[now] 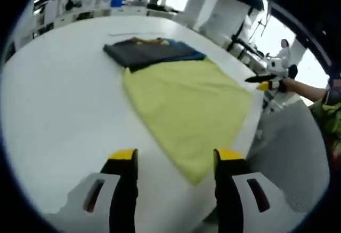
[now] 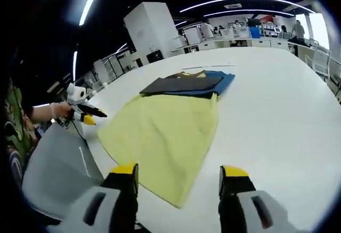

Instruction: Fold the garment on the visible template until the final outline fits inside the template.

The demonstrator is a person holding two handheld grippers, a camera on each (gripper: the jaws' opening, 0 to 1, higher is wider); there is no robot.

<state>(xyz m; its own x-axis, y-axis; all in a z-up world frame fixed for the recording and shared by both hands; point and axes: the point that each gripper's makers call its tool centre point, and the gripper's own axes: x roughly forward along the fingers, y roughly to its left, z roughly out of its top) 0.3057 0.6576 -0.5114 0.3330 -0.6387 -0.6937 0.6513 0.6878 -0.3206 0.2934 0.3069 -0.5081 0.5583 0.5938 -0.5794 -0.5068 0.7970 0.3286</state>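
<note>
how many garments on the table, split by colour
yellow garment, spread flat: 1
dark grey garment, folded on the stack: 1
blue garment, under the grey one: 1
mustard-brown garment, only an edge showing at the back of the stack: 1
total: 4

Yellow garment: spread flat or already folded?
Spread. The yellow garment lies open as one flat sheet on the white table; no fold shows. Beyond it sits a folded dark stack.
</note>
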